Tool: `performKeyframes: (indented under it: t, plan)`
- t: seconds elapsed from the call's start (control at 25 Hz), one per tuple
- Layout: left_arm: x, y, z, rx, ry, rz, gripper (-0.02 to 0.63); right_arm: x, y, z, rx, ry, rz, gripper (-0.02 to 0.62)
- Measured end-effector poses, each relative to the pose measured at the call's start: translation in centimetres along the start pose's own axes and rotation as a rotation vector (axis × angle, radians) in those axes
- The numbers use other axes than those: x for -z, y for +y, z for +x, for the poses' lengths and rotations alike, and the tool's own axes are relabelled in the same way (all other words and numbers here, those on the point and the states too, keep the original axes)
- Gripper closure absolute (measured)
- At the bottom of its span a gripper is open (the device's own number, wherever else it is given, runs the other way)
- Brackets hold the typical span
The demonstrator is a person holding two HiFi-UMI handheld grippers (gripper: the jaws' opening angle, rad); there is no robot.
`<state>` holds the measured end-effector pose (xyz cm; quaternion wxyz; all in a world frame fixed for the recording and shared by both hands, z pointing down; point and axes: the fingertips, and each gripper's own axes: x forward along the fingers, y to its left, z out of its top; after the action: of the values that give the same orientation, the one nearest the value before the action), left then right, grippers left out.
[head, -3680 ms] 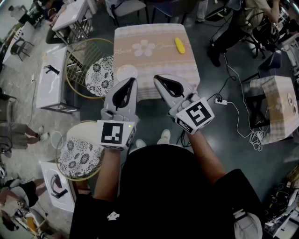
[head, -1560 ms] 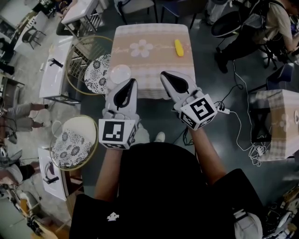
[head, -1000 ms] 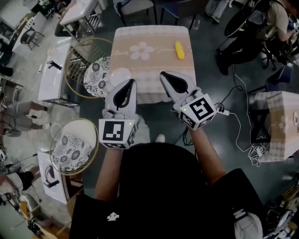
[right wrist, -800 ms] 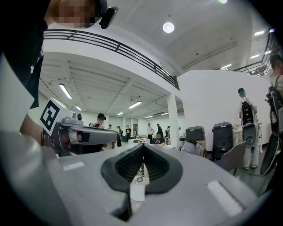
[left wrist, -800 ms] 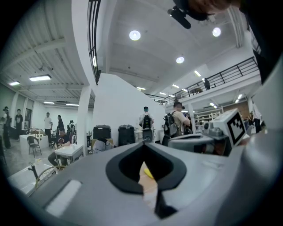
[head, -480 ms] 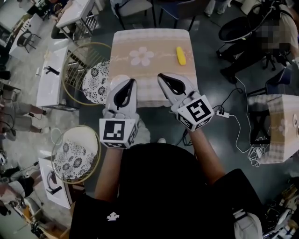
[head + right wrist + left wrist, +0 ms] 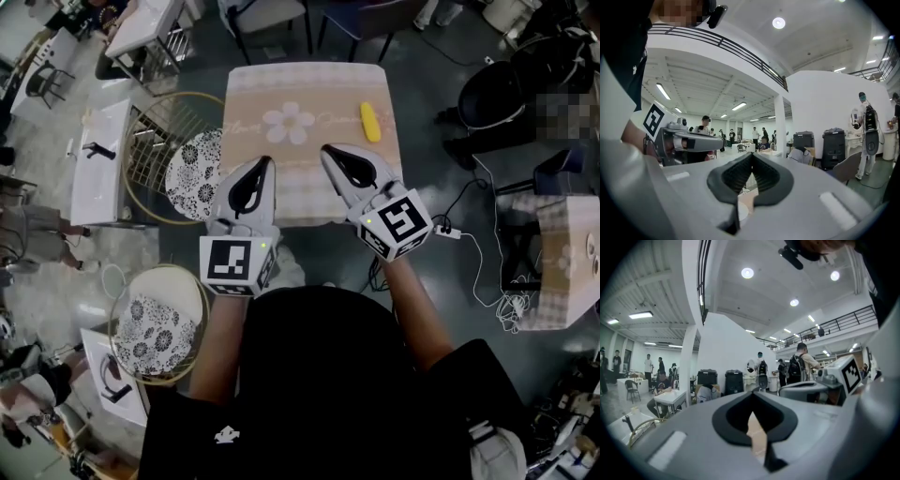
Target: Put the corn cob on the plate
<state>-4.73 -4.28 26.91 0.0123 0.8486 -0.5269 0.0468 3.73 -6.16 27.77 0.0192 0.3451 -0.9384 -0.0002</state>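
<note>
The yellow corn cob (image 7: pixel 371 122) lies on the far right part of a small table with a beige flowered cloth (image 7: pixel 309 94). My left gripper (image 7: pixel 264 161) is shut and empty, held level over the table's near left edge. My right gripper (image 7: pixel 327 149) is likewise shut and empty over the near edge, well short of the cob. The white plate seen earlier at the near left corner is now hidden under my left gripper. In the left gripper view the jaw tips (image 7: pixel 752 392) meet, and through the right gripper (image 7: pixel 751 153) a pale round rim (image 7: pixel 742 212) shows.
Two round wire-framed seats with patterned cushions (image 7: pixel 192 164) (image 7: pixel 155 323) stand left of the table, beside white side tables (image 7: pixel 98 159). A chair (image 7: pixel 258 14) stands beyond the table. Cables and a power strip (image 7: pixel 448 232) lie on the floor at right, near another clothed table (image 7: pixel 562 239). People stand around the hall.
Both grippers have advanced together from in front of the table to over its near edge. The plate has slipped out of sight under my left gripper. Jaws stay shut.
</note>
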Motion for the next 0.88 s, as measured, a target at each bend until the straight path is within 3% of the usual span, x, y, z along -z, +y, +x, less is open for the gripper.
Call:
performKeyframes:
  t: [0.52,0.88]
  plan:
    - [0.4,6.8,2.5,0.040,-0.007,-0.036,0.597,0.1,-1.2,6.1,0.060,0.046,-0.007,0.594]
    - [1.4,9.2,2.8,0.070,-0.001,-0.055,0.597,0.9,-1.1,7.9,0.104,0.072,-0.008,0.594]
